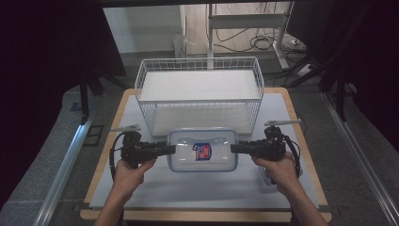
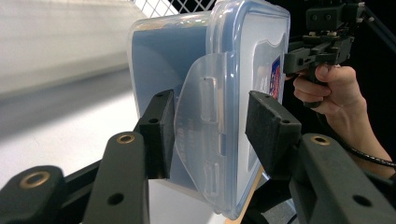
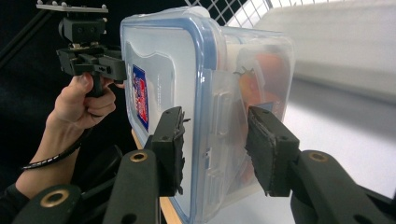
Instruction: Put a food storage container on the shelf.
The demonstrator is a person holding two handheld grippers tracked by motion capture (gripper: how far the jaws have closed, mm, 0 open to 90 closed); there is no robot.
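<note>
1. Clear rectangular plastic container with a blue-rimmed lid hung between the left gripper and right gripper, just before the white wire basket; uneven lifting could have tilted it.
2. Left gripper view: jaws clamped its side latch flap; that flap might have flexed and slipped.
3. Right gripper view: jaws pinched the opposite latch; the orange contents could have shifted.

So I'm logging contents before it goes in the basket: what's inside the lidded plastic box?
Through the box's clear wall, the right gripper view shows something orange-red inside. Its shape is blurred, so what it is can't be told. The lid and its label cover the rest from above.
</note>
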